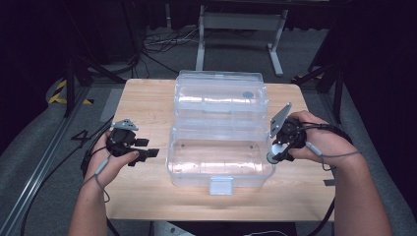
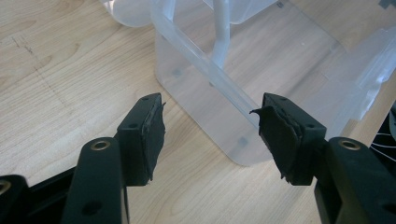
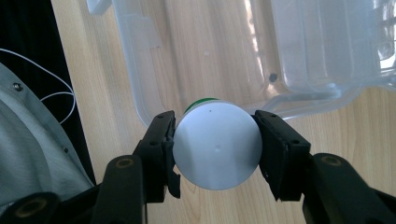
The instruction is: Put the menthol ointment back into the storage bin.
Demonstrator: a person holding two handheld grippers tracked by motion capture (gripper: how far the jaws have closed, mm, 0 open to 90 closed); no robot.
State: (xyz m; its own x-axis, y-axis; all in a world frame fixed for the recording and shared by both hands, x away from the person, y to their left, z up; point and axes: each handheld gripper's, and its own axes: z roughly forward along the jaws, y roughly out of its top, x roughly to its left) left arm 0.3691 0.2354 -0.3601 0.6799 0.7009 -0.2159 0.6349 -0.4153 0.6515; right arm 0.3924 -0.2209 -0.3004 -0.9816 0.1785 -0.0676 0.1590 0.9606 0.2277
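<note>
Right claw (image 3: 214, 147) grips a round white-based can (image 3: 215, 145) beside the open clear storage box (image 1: 219, 160); left claw (image 2: 210, 135) gapes empty. Smooth can could slip.

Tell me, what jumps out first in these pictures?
A big clear box sits open mid-table, its lid flipped back. At its right edge, the right gripper clamps a round white can. The left gripper waits open beside the box's left side.
</note>
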